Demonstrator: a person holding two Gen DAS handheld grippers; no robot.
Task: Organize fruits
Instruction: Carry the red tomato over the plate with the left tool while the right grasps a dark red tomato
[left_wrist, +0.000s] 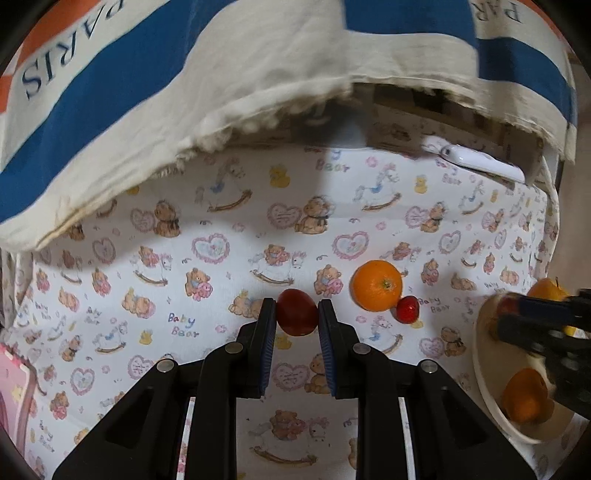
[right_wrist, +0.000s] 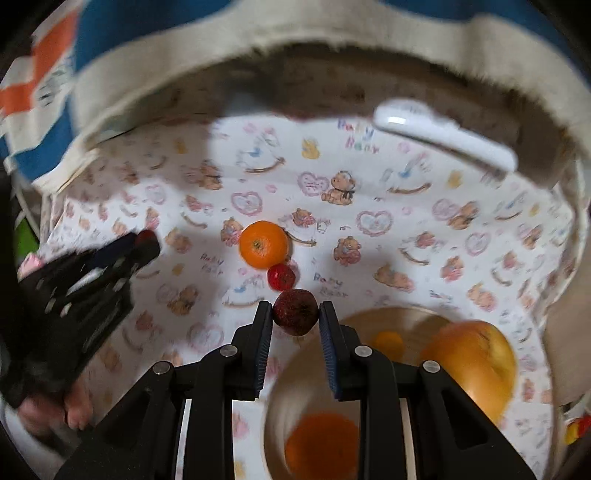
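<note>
1. Two grippers were in view. The left gripper (left_wrist: 296, 314) was clamped on one smooth red fruit (left_wrist: 297, 312), probably a tomato.
2. The right gripper (right_wrist: 295, 314) pinched one dark red, rough-skinned fruit (right_wrist: 295, 311) just above the rim of the bowl (right_wrist: 399, 317).
3. One cream bowl held three fruits: two oranges, one small (right_wrist: 388, 341) and one large (right_wrist: 321, 446), both blurred, and one yellow-red apple (right_wrist: 472, 365).
4. Loose on the teddy-bear cloth (left_wrist: 221, 258) lay one orange (left_wrist: 376, 285) with one small red fruit (left_wrist: 407, 309) touching it.
5. One white oblong device (left_wrist: 476, 160) lay at the cloth's far edge, under a striped fabric (left_wrist: 147, 92).
</note>
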